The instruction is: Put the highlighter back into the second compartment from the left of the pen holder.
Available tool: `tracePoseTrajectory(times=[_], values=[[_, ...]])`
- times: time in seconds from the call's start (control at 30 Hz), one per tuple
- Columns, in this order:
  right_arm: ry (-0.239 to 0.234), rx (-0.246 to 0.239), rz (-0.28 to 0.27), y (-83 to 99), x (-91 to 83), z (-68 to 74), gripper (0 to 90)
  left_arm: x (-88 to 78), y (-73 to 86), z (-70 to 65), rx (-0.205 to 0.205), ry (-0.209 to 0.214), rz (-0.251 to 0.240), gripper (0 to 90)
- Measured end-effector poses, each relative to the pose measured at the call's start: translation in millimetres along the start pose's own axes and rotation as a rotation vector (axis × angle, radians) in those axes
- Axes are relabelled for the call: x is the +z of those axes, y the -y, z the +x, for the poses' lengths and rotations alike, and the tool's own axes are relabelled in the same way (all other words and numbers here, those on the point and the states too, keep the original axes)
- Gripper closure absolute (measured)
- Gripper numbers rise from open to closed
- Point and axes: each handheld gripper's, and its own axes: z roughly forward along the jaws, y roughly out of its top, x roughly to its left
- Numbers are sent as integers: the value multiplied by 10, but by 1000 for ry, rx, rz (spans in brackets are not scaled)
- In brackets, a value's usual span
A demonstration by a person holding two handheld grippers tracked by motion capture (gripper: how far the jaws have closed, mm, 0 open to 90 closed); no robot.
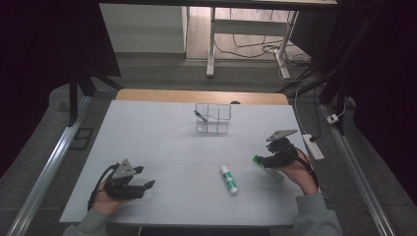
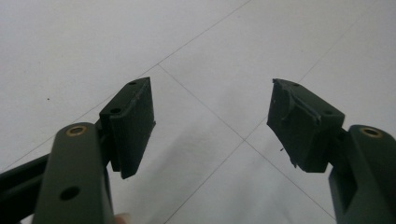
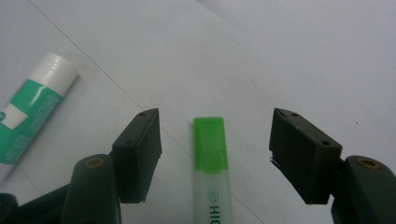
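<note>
Nearest the high view's camera, two grey-green sleeves entered from the bottom edge, each hand carrying a gripper over the white table. Left gripper rested low on the near left part of the table, jaws pointing toward the centre; in the left gripper view the left gripper showed its jaws spread wide with bare tabletop between them, holding nothing. Right gripper sat at the near right of the table, over the green highlighter. In the right gripper view the right gripper stood with jaws wide apart, and the highlighter lay flat on the table between them, green cap pointing away from the camera, clear gaps on both sides, pads not touching it. Highlighter therefore noted as lying free on the surface, not gripped. Just left of it lay a glue stick with a green-and-white label, also flat, white cap end visible in the right gripper view, apart from the highlighter. Farther back, near the table's far edge and about centre, stood a clear compartmented organiser with a dark pen-like item leaning in its left section. Beyond the table, a wooden board edge and floor with cables were recorded.
</note>
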Motion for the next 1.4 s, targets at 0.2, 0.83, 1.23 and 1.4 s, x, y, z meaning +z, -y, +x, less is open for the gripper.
tracePoseTrajectory(times=[0.2,0.83,1.23,1.4], values=[[-9,-9,45,17,104,-24,344,-1,0,-1,2,0,1,307],[-31,-12,149,53,392,-51,354,8,4,-5,7,3,8,306],[-72,-16,184,62,445,-51,459,4,7,-1,5,-2,6,306],[-81,-12,188,50,448,-43,548,6,7,-1,7,-3,7,306]])
